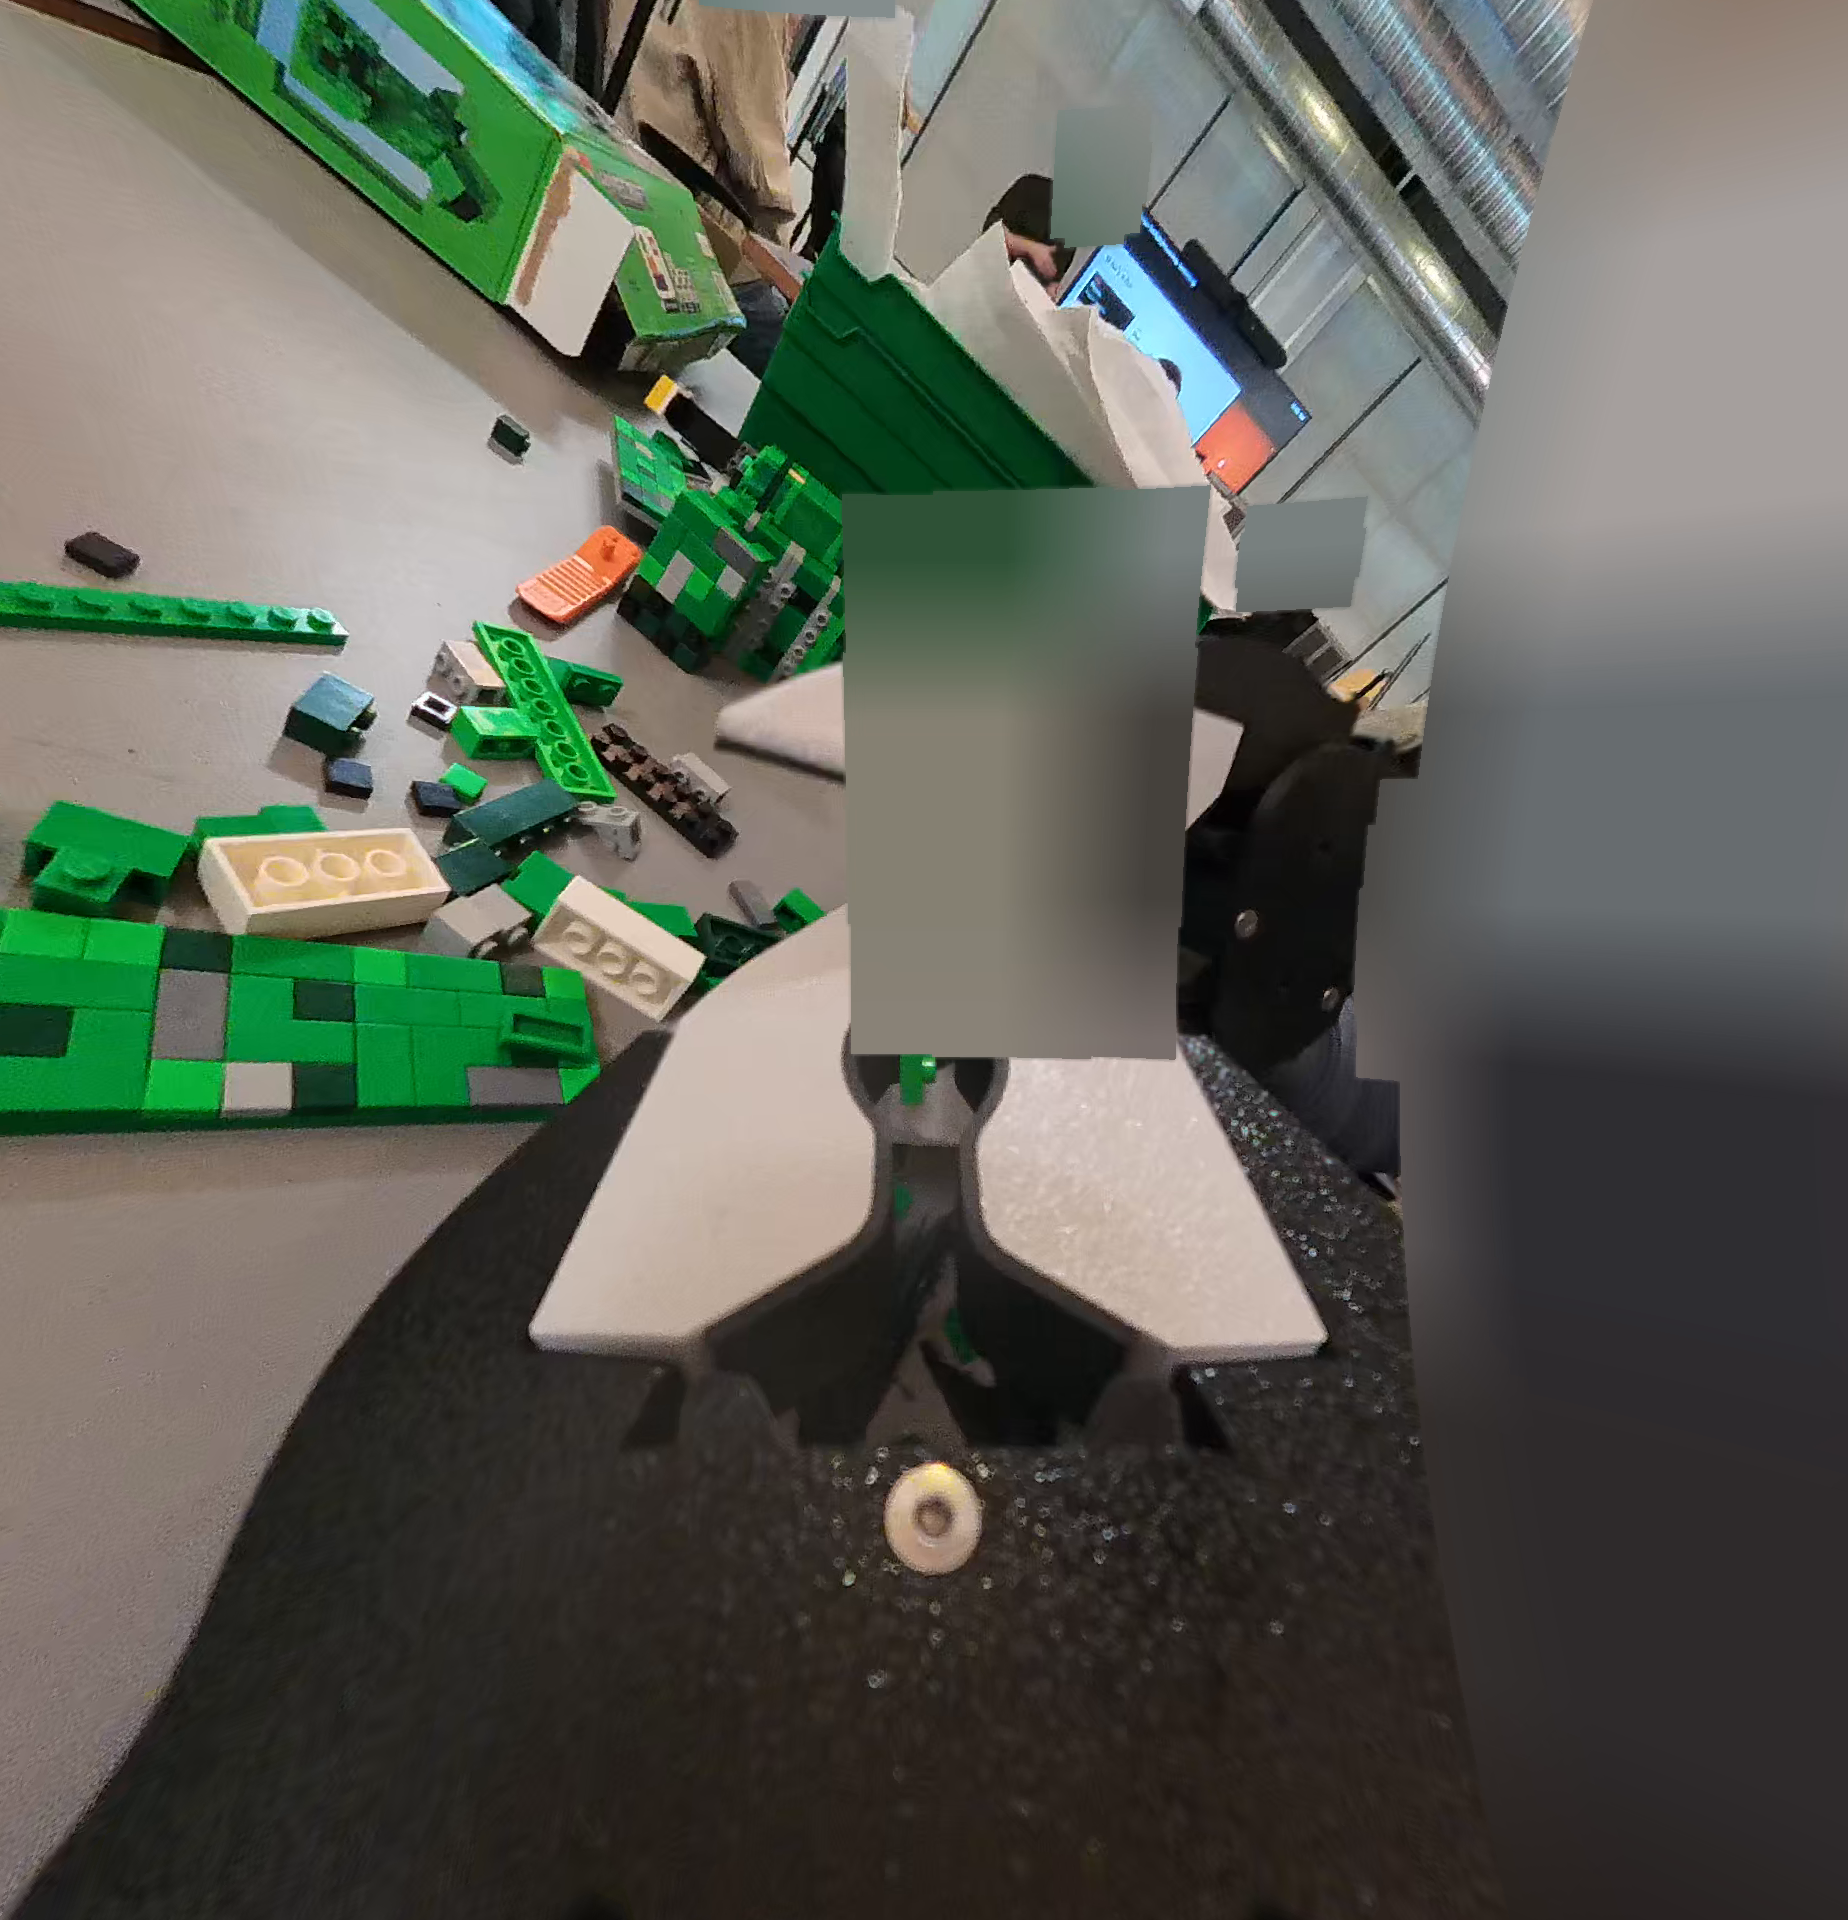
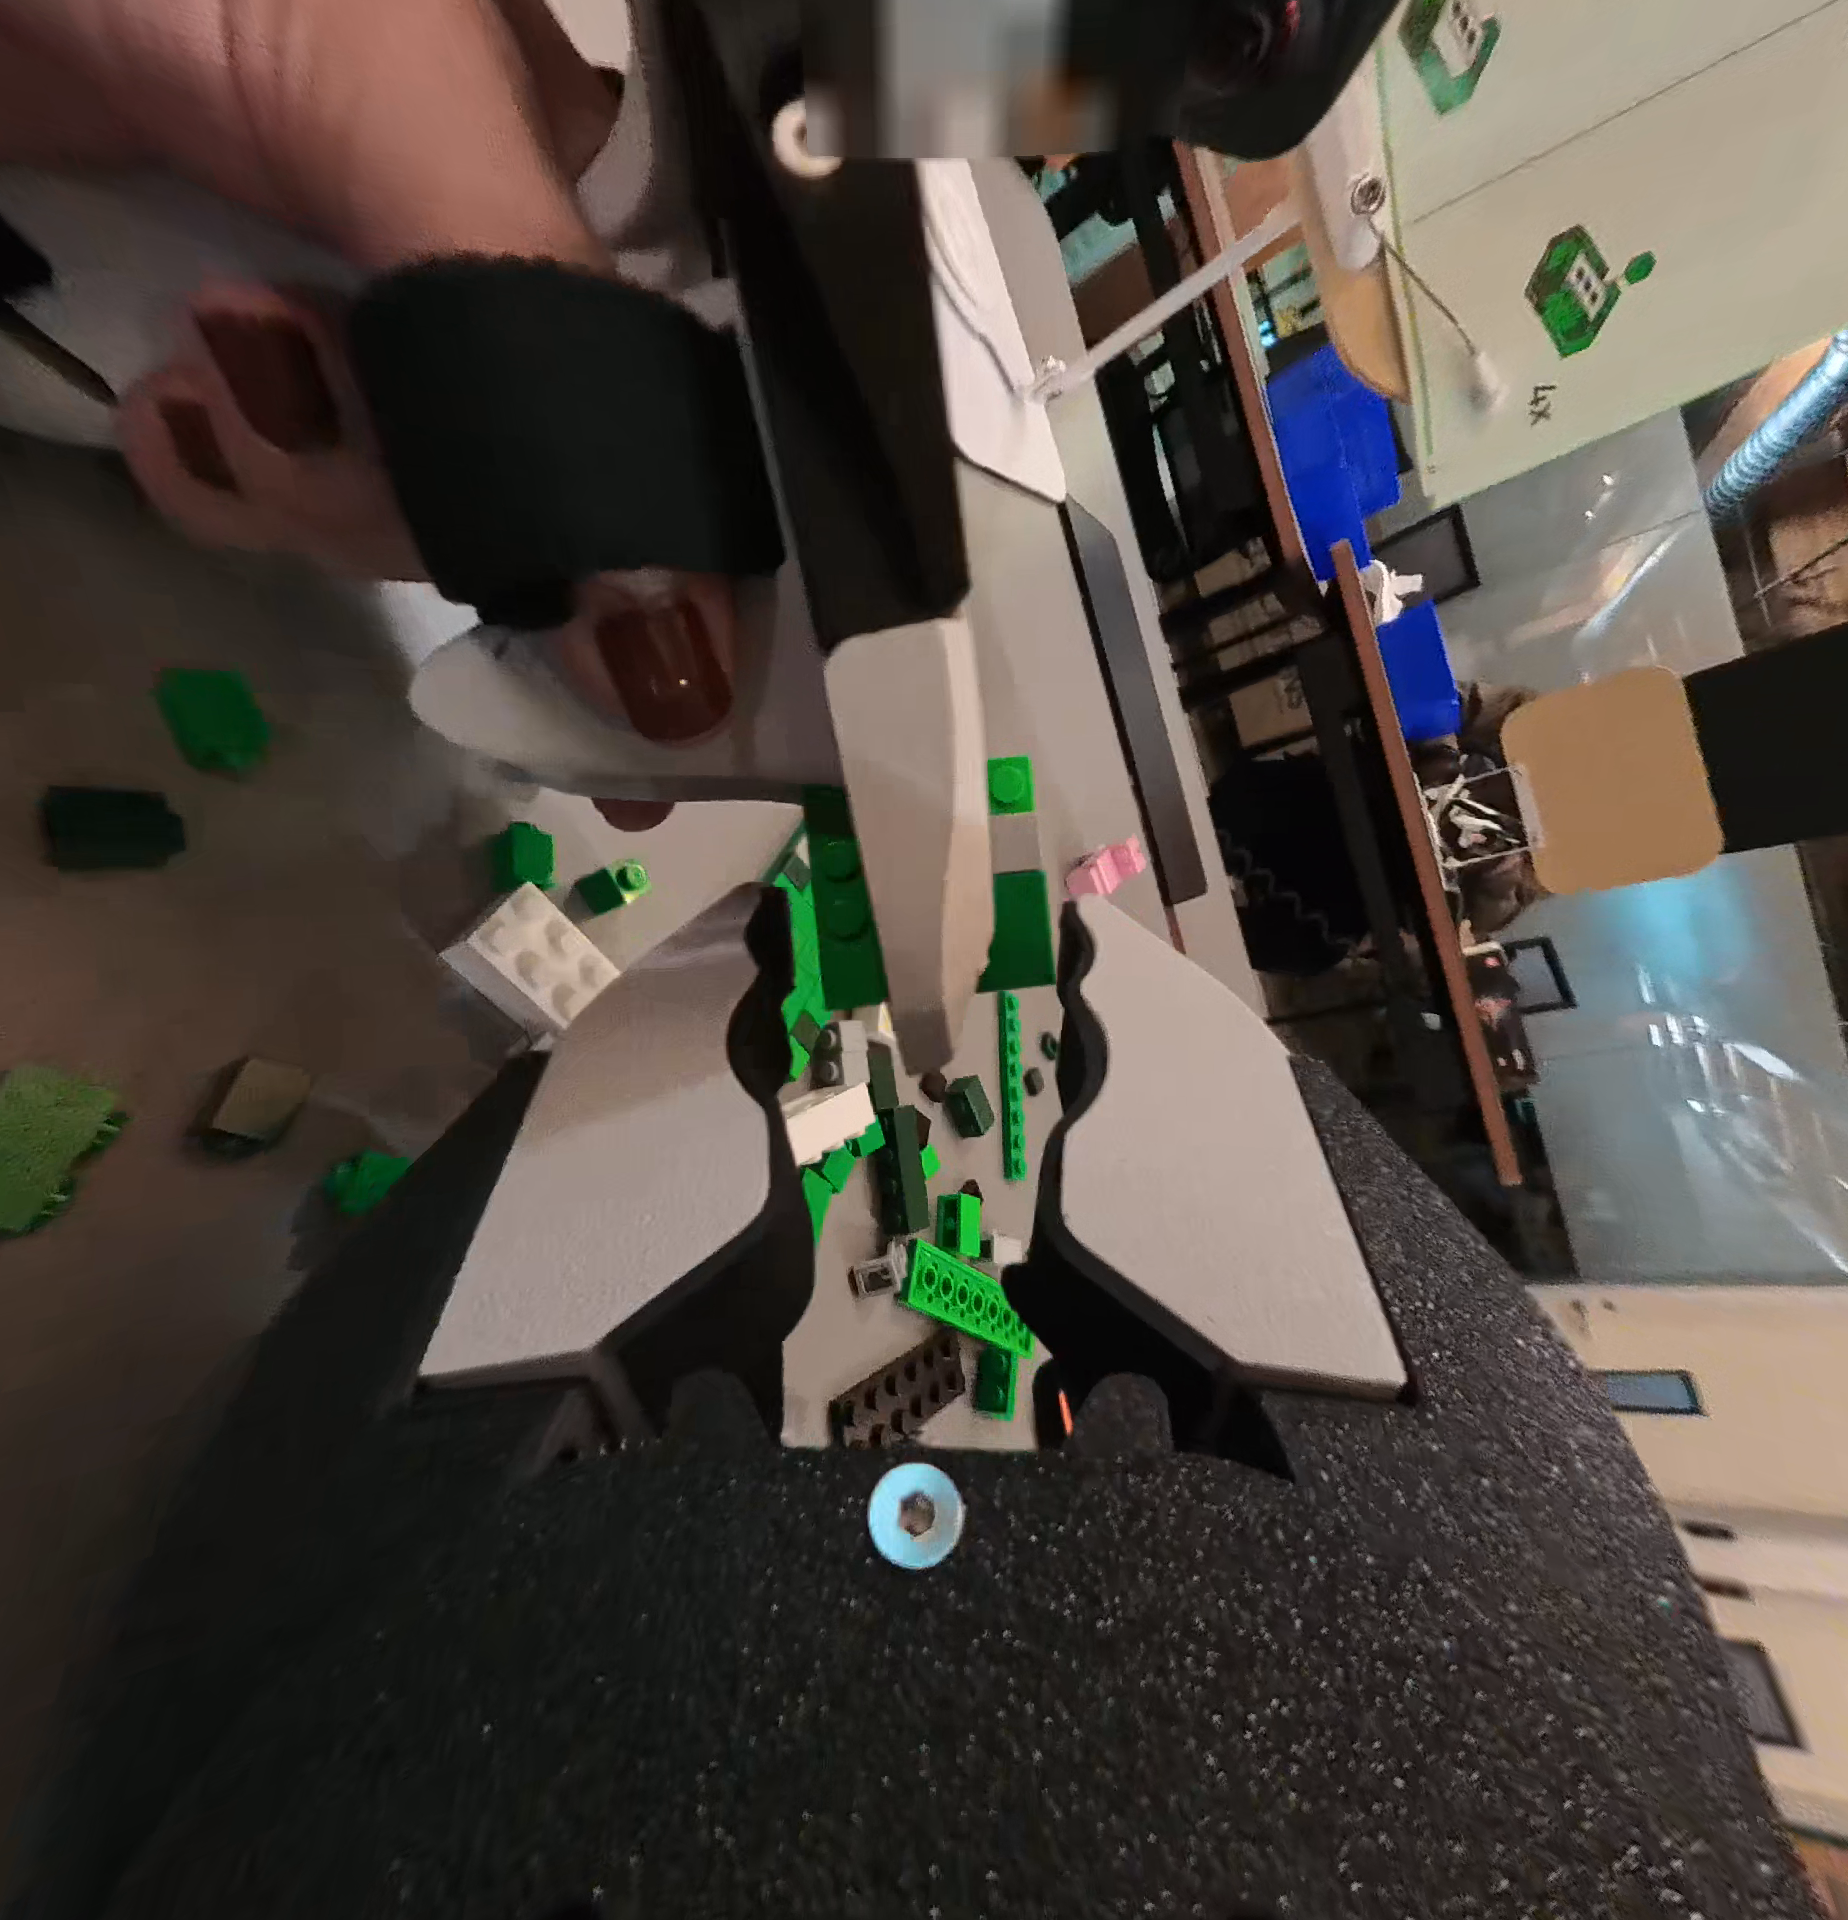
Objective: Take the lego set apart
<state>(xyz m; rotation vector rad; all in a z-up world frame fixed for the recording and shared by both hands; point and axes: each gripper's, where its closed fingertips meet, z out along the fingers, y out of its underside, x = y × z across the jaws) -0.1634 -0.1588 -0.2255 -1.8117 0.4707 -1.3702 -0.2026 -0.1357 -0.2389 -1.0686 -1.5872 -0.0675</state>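
Note:
In the left wrist view my left gripper [image 1: 920,1081] is closed on a small green and grey lego piece [image 1: 915,1086]; a mosaic patch hides its fingertips. In the right wrist view the same gripper reaches down from the top, one grey finger [image 2: 909,831] lying over that piece's green studded part [image 2: 837,894] and its green and grey part [image 2: 1013,831]. My right gripper [image 2: 920,935] is open and empty. Its two fingers stand on either side of the left finger and the held piece, without touching them. Loose bricks lie on the table below.
A flat green panel [image 1: 255,1029], two white bricks [image 1: 317,878], a long green plate [image 1: 151,613], an orange brick separator [image 1: 577,577] and a partly built green model [image 1: 733,582] lie on the table. Behind are a green box [image 1: 411,156] and a green bin [image 1: 899,395]. A hand [image 2: 276,156] holds the left gripper. Left and right tips are no more than a few centimetres apart.

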